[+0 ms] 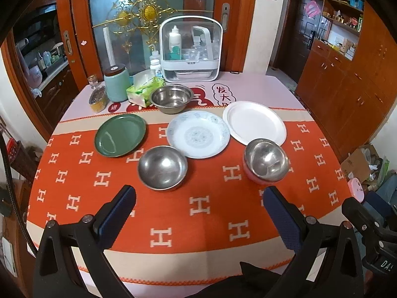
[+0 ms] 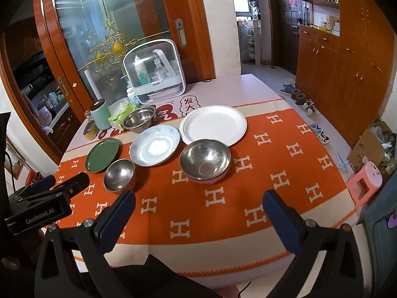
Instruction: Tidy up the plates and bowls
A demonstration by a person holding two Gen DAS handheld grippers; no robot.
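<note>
We see three plates in a row across the middle of the desk [image 1: 310,173], which is covered by an orange cloth with white H marks [image 1: 198,206]: a round dark green plate [image 1: 120,134] at nine o'clock, a pale blue patterned ceramic plate [image 1: 198,134] in the centre, and a plain white round plate [image 1: 254,122] at two o'clock; the blue and white ones lie just beside each other; a small stainless steel bowl [image 1: 162,167] sits at six o'clock of the blue plate, touching its rim; a second steel bowl nested in a pink bowl [image 1: 266,161] stands at five o'clock of the white plate; a deeper steel basin [image 1: 171,98] rests at twelve o'clock, beside a green tissue pack [image 1: 145,90] and a mint-green lidded jar [image 1: 117,84]; a white clear-fronted storage box [image 1: 191,49] stands behind them; our left gripper [image 1: 199,203] and right gripper [image 2: 198,204] hover over the near edge, fingers spread wide, grasping nothing.
</note>
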